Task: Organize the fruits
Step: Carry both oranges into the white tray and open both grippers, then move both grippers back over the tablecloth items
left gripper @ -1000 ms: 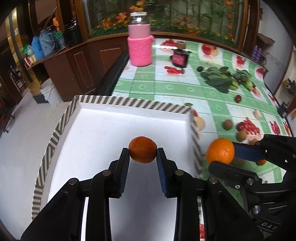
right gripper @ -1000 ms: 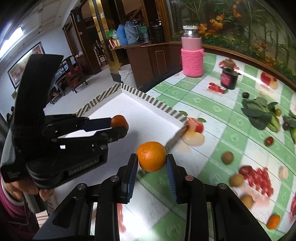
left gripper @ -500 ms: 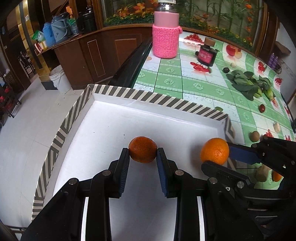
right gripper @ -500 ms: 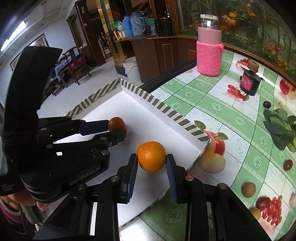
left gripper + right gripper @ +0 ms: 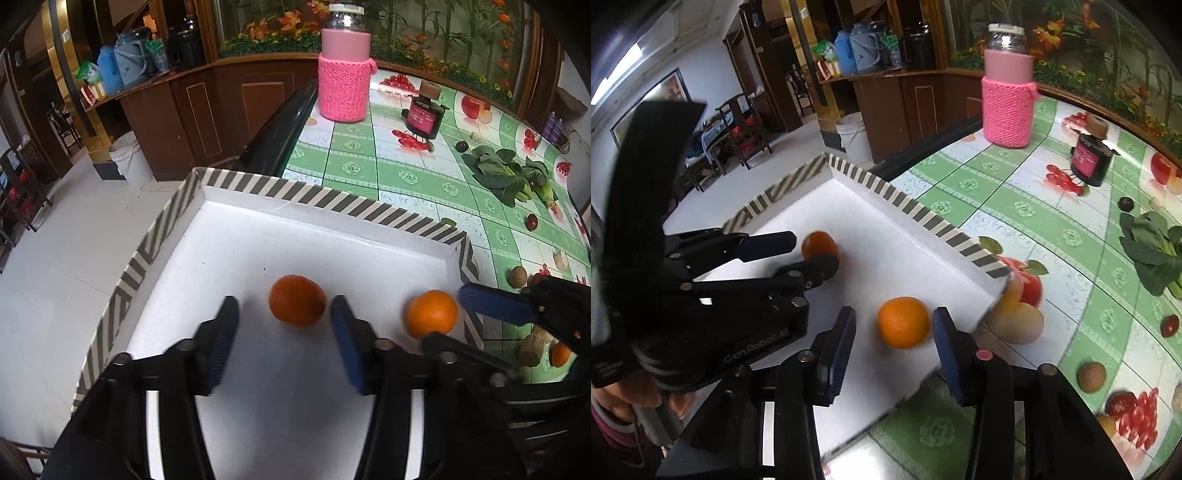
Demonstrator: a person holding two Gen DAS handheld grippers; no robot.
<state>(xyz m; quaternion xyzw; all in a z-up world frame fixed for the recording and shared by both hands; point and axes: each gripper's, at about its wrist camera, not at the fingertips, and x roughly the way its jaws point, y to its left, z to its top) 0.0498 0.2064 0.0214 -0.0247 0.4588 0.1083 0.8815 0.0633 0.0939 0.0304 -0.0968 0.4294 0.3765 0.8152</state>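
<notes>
Desk (image 5: 413, 177) under a green-and-white fruit-print cloth carries everything here, and the landmark on it is the white tray (image 5: 332, 206) with a black-and-white striped rim, which sits at the desk's near corner. Beyond the tray's far rim stands a jar in a pink knitted sleeve (image 5: 344, 88), with a small dark jar (image 5: 423, 118) to that one's right. Leafy greens (image 5: 506, 177) lie well apart from the tray, off past its right corner, and several small brown and dark fruits are scattered on the cloth on that same side.

Inside the tray, the left gripper (image 5: 284, 339) hangs over the white floor with its jaws opening; the darker orange (image 5: 297, 305) lies between them, the pads clear of it on both sides. Near the tray's right wall, the right gripper (image 5: 894, 343) is likewise opening its jaws, released from the brighter orange (image 5: 904, 322), which sits between them with a gap on each side. Another small orange fruit (image 5: 560, 354) lies on the cloth outside the tray, just past that right wall.
</notes>
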